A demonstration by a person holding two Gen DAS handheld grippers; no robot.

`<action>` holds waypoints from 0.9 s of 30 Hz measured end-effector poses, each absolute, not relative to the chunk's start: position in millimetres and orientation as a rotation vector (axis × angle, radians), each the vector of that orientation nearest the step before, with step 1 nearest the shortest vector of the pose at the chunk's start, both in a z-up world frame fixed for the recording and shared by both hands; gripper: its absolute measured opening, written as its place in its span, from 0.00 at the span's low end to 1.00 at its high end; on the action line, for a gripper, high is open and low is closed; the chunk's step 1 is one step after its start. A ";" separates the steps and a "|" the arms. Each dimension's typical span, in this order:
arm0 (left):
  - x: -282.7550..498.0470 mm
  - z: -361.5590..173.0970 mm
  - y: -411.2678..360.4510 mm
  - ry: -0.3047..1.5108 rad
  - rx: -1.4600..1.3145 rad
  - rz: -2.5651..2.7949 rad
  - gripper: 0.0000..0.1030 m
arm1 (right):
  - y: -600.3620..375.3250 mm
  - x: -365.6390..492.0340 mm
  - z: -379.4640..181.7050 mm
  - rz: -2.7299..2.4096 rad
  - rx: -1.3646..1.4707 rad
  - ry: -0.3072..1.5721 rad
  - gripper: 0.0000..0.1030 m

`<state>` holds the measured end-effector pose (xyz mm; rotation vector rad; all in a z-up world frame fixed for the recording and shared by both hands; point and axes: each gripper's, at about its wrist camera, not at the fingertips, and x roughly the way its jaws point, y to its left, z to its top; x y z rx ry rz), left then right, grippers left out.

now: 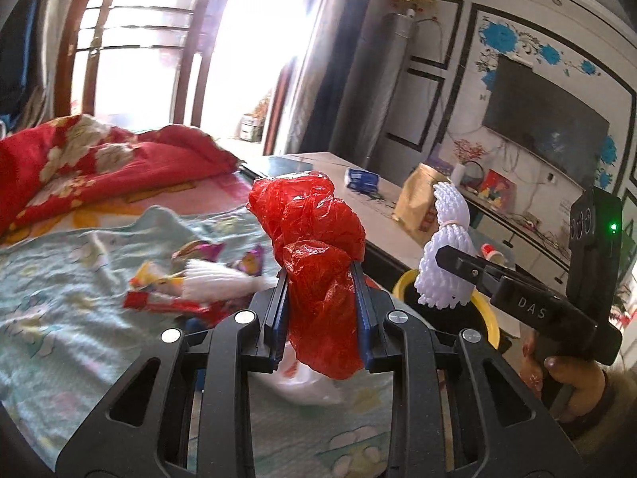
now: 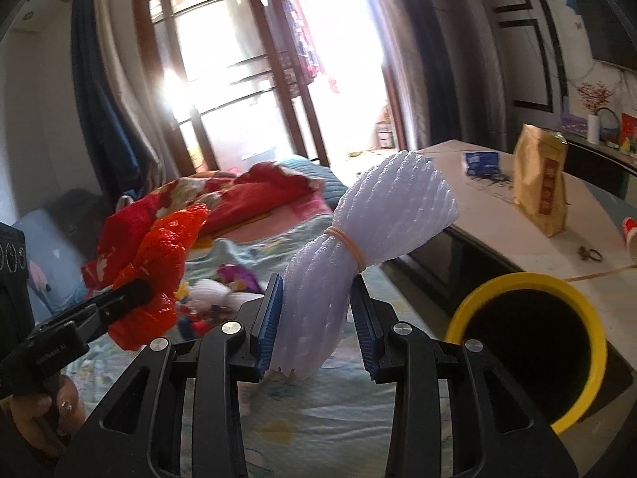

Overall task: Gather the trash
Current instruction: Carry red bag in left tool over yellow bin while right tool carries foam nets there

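**Two pieces in hand, more left on the bed**

Clamped in my left claw (image 1: 320,298) is a crumpled red plastic bag (image 1: 314,239); my right claw (image 2: 316,310) is closed on a banded white foam net (image 2: 358,247). Neither is binned yet, though the yellow-rimmed bin (image 2: 529,358) sits just beside the right claw. Wrappers and another foam net (image 1: 191,283) lie on the bed (image 1: 59,279), so I judge the job roughly midway. Only the right wrist view shows the bin's dark mouth; the left shows the remaining litter clearly.
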<state>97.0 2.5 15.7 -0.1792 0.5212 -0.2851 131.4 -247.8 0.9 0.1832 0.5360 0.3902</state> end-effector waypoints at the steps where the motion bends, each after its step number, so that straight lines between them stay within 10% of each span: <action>1: 99.4 15.2 -1.8 0.524 -0.176 -0.294 0.21 | -255.3 131.7 -0.1 0.376 0.189 0.538 0.32; 27: 163.7 -6.4 -141.6 0.591 -0.062 -0.595 0.21 | -382.5 126.1 -53.1 0.091 0.299 0.641 0.34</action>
